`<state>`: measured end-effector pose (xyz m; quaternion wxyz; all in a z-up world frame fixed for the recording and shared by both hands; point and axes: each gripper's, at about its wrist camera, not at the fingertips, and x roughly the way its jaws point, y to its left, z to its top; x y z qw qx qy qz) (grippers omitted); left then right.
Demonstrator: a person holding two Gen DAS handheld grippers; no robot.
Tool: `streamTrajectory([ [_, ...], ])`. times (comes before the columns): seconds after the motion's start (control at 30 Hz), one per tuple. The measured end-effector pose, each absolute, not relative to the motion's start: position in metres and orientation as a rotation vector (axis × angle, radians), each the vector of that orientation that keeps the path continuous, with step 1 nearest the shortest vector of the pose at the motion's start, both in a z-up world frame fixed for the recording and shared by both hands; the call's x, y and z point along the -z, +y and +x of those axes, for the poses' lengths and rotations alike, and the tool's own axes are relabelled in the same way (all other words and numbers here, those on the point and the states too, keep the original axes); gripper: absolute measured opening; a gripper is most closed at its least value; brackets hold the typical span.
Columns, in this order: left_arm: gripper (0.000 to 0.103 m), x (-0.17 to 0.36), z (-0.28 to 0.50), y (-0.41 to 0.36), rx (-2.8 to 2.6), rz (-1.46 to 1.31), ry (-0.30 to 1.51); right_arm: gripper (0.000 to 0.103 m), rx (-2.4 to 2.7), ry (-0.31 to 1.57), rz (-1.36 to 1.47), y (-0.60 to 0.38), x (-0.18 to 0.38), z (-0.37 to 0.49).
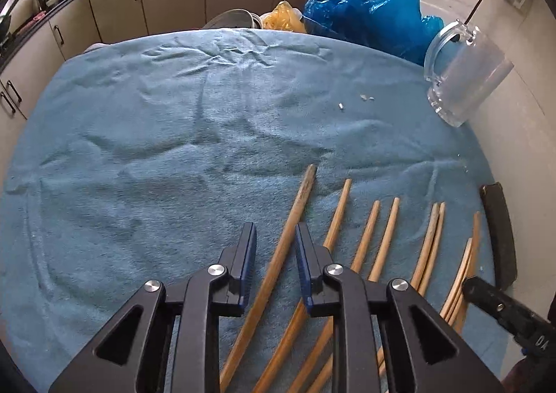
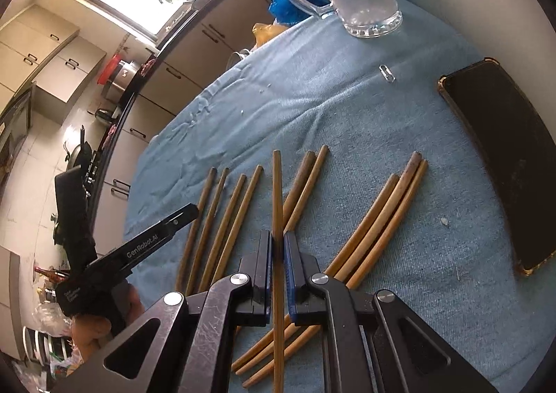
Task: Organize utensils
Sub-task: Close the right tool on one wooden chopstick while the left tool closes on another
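Chopsticks on the blue towel (image 1: pixel 173 136)
Right gripper (image 2: pixel 278 247) clamps one chopstick (image 2: pixel 277 191); left gripper (image 1: pixel 275 236) stands released above another chopstick (image 1: pixel 295 219).

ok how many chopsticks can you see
10 chopsticks: four in a left row, one clamped by the right gripper, a pair behind it, three at right. Lower ends are hidden.

Matt wooden chopsticks (image 2: pixel 378 219) lie on a nappy blue cloth (image 1: pixel 173 136). The mug (image 1: pixel 465 75) looks frosted, perhaps glass; the phone (image 2: pixel 504 163) is glossy black.
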<state>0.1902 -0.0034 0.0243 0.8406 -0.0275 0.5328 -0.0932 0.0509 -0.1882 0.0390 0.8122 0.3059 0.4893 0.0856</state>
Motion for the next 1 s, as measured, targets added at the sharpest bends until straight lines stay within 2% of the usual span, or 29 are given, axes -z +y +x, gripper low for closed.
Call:
streamTrajectory([
  [0.33,0.024,-0.019,0.188,-0.033,0.156,0.139,1.097,0.007,-0.185,1.062,0.655,-0.186,-0.03,0.058],
  [0.4,0.01,-0.02,0.186,-0.035,0.173,0.143,1.102,0.007,-0.181,1.064,0.652,-0.186,-0.029,0.058],
  [0.47,0.007,-0.023,0.184,-0.036,0.174,0.133,1.102,0.007,-0.181,1.065,0.646,-0.185,-0.028,0.059],
  [1.0,0.007,-0.119,0.088,-0.015,0.225,-0.05,0.864,0.007,-0.239,0.891,0.535,-0.161,-0.095,0.005],
])
